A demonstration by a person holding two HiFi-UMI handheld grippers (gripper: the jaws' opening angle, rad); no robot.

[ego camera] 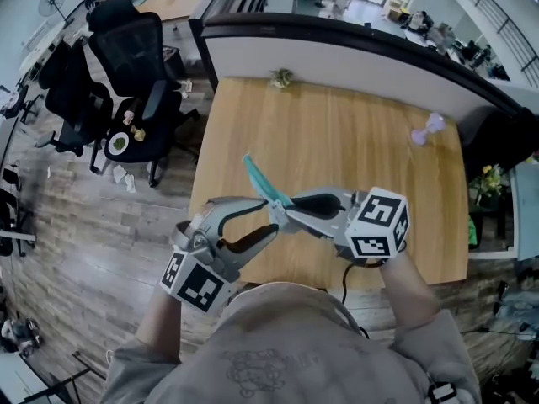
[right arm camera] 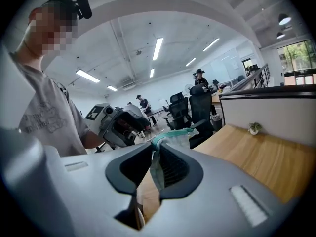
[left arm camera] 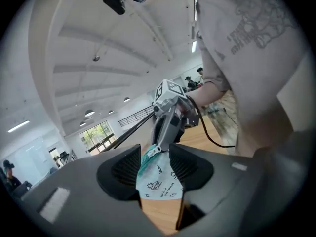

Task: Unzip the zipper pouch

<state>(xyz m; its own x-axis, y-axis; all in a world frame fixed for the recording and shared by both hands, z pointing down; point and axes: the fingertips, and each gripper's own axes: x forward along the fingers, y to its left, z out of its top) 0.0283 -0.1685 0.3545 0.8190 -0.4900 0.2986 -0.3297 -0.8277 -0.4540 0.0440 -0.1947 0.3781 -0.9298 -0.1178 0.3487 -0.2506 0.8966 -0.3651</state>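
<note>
Soft pale fabric pouch (left arm camera: 159,181), small printed doodles, ridged teal zipper strip (ego camera: 257,178), hangs crumpled in air above smooth light wooden table (ego camera: 337,133). Grey left gripper (left arm camera: 157,154): ribbed pads clamped on pouch end. Grey right gripper (right arm camera: 154,154): jaws pinched on zipper edge.

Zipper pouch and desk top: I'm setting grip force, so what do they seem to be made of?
Zipper pouch: thin soft cloth or coated fabric, matte white with small printed drawings; it creases where clamped. Its zipper tape is teal, likely woven. Desk top: wood or wood-look laminate, light brown, straight grain, low sheen; which one is unclear.
</note>
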